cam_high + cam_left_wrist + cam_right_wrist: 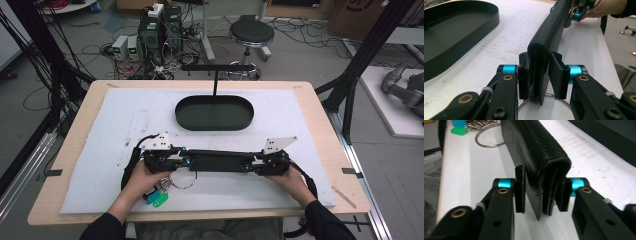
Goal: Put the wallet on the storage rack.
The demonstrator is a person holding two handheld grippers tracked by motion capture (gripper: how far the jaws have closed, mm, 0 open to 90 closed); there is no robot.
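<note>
A long black leather case [217, 161], folded with its rounded spine up, spans the gap between both grippers above the white mat [125, 115]. My left gripper [187, 162] is shut on its left end; in the left gripper view the pads [523, 80] hug the case [544, 37] on both sides. My right gripper [248, 166] is shut on the other end, and in the right gripper view its pads [564, 195] press the case [536, 150]. A metal key ring [182, 180] lies under the left end, with keys and green and blue tags [159, 197].
A black oval tray [214, 125] sits on the mat behind the case, with a black T-shaped stand [216, 67] rising at its far side. The key ring [489, 140] and a green tag [459, 131] lie near the table's front edge. Beyond the table are a stool and cables.
</note>
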